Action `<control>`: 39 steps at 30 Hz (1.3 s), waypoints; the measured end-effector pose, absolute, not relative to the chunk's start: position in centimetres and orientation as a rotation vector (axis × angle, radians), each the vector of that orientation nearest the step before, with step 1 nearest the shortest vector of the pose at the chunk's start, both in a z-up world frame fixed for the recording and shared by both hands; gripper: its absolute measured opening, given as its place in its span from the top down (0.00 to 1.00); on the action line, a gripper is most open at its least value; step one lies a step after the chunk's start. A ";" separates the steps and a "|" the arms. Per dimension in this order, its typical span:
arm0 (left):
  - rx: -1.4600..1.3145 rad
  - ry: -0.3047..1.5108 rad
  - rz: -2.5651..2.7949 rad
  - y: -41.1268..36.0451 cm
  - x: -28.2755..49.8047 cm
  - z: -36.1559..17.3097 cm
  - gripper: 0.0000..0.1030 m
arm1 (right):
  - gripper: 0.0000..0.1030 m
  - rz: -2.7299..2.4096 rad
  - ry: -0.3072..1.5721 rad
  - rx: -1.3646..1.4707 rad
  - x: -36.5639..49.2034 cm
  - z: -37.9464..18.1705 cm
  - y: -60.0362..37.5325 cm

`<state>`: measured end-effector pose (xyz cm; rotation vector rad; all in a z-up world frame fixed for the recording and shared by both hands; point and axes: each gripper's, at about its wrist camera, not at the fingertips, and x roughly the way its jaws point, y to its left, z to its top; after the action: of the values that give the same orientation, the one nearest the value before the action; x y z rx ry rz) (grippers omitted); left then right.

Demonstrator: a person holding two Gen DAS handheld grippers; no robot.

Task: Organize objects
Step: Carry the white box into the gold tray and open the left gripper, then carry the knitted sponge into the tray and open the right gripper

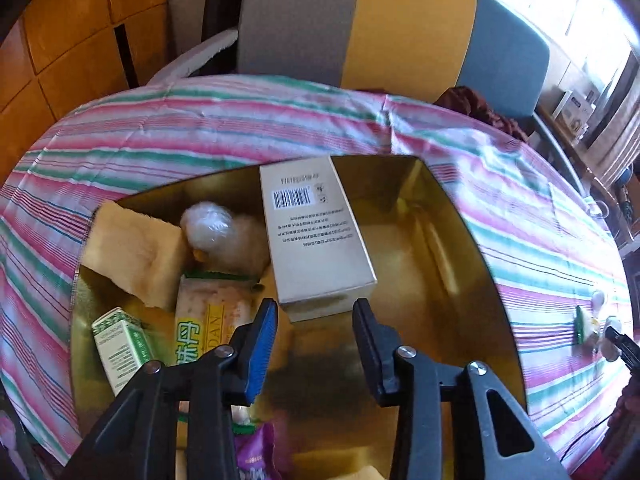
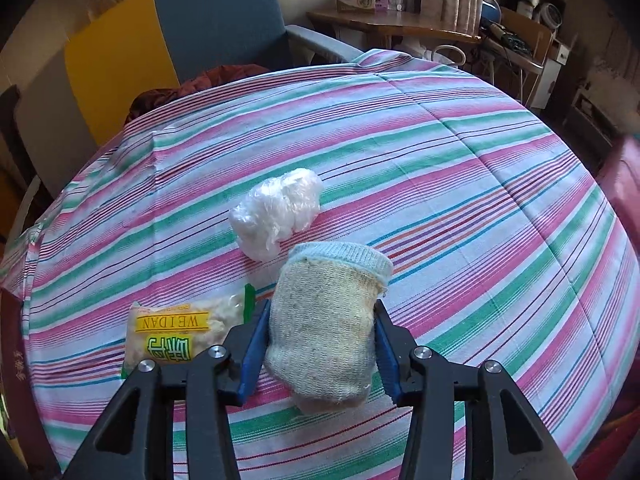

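In the left wrist view, an open gold tin [image 1: 476, 240] stands on the striped cloth. It holds a white carton with a barcode [image 1: 316, 236], a yellow sponge [image 1: 132, 252], a plastic-wrapped ball [image 1: 208, 224], a snack packet [image 1: 204, 316], a small green-and-white box [image 1: 120, 340] and a purple packet [image 1: 256, 456]. My left gripper [image 1: 316, 304] hangs over the tin, open, with nothing between its fingers; the carton's near end lies just beyond the tips. My right gripper [image 2: 320, 308] is shut on a rolled beige knit sock with a pale blue cuff [image 2: 324, 320], above the cloth.
On the cloth in the right wrist view lie a yellow snack packet [image 2: 176, 332] and a crumpled white plastic wad [image 2: 276, 212]. A chair with yellow and blue panels [image 2: 160, 36] stands past the table's far edge. The tin's right half is bare [image 1: 404, 272].
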<state>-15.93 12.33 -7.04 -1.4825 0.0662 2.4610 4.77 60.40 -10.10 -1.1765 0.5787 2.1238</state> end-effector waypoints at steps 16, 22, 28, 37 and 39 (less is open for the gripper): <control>-1.109 0.093 2.612 10.1 -6.2 -0.1 0.61 | 0.53 2.128 0.566 -1.169 4.9 -10.0 60.1; -1.063 0.122 2.639 9.4 -4.0 0.2 0.61 | 0.53 2.139 0.554 -1.122 5.3 -9.3 60.1; -1.046 0.123 2.637 8.8 -3.0 0.1 0.61 | 0.53 2.168 0.574 -1.073 5.7 -8.5 59.9; -1.047 0.111 2.627 8.0 -2.6 -0.4 0.61 | 0.53 2.260 0.513 -1.082 4.6 -7.8 57.6; -1.050 0.115 2.626 7.8 -2.7 -0.5 0.61 | 0.53 2.275 0.506 -1.081 4.5 -7.3 57.2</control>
<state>-2.66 7.81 -0.52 -1.0500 0.1147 2.6256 4.55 57.23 -7.32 -1.0811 0.5061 2.2749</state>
